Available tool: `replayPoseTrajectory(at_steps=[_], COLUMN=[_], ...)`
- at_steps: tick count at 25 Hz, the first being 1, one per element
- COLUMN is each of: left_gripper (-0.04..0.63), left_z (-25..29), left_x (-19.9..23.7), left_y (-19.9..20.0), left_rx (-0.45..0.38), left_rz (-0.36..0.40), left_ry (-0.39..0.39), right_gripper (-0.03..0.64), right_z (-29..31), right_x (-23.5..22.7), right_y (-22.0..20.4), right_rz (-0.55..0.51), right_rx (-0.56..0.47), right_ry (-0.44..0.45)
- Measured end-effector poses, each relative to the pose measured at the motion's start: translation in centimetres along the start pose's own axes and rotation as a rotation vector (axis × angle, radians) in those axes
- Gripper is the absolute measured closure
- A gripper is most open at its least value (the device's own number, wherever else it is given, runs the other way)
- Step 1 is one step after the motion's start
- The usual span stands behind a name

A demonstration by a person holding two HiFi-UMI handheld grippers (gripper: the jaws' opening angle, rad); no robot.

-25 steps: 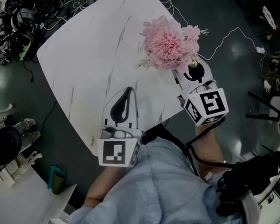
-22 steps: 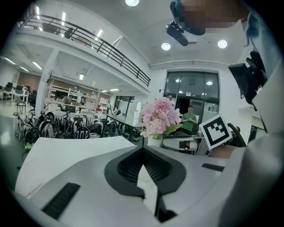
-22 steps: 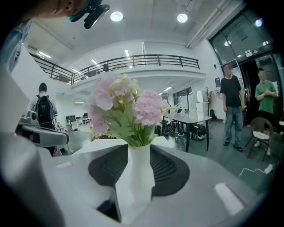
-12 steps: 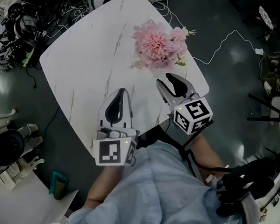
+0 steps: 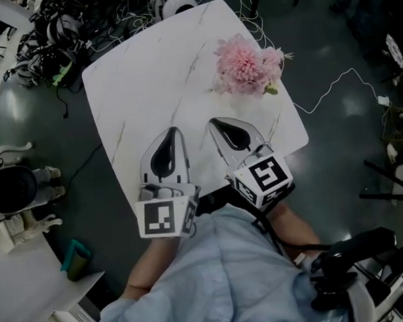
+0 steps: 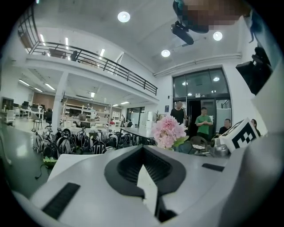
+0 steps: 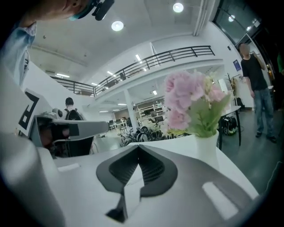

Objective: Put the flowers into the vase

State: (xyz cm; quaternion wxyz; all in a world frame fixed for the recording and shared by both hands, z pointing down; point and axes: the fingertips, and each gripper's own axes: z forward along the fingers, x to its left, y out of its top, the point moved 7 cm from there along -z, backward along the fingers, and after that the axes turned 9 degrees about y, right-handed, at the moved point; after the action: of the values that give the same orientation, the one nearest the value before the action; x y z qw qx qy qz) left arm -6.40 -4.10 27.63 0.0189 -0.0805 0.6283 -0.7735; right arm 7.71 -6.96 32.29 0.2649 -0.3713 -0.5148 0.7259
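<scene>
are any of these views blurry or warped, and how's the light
Head view: dim, dark floor, the white table brightest, fairly sharp. Left gripper view: fisheye bending, black corners, ceiling lights glaring. Right gripper view: same warp, flowers soft and washed out.

1. One white, marble-veined tabletop with rounded corners (image 5: 149,78).
2. One plain white vase (image 7: 207,148).
3. One bunch of pink ruffled flowers with green leaves (image 5: 247,65); the blooms crowd together too closely to count singly.
4. Two white handheld two-jaw grippers with black pads: the left gripper (image 5: 174,130) and the right gripper (image 5: 213,121).
5. Two white cubes with black square markers: the left cube (image 5: 165,217) and the right cube (image 5: 262,179).
6. Three people (image 6: 204,120) by the dark glass doors in the left gripper view.
</scene>
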Motion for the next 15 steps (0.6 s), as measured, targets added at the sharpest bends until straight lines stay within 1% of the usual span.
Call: replayPoseTrajectory(at_steps=[4, 8, 15], left_gripper=[0.591, 0.592, 0.592], left_z=[-1.2, -2.6, -5.1], left_x=[1.6, 2.8, 4.8], left_y=[0.9, 1.3, 1.7], left_rx=[-0.036, -0.061, -0.085], left_rz=[-0.002, -0.011, -0.026], left_ry=[0.018, 0.014, 0.005], right_gripper=[0.617, 0.617, 0.617], right_z=[0.9, 1.1, 1.3], right_x=[2.2, 3.9, 7.1], right_y=[1.2, 2.0, 3.0], right_rz=[-0.069, -0.090, -0.123], right_rx=[0.000, -0.013, -0.044], right_ry=[-0.002, -0.028, -0.041])
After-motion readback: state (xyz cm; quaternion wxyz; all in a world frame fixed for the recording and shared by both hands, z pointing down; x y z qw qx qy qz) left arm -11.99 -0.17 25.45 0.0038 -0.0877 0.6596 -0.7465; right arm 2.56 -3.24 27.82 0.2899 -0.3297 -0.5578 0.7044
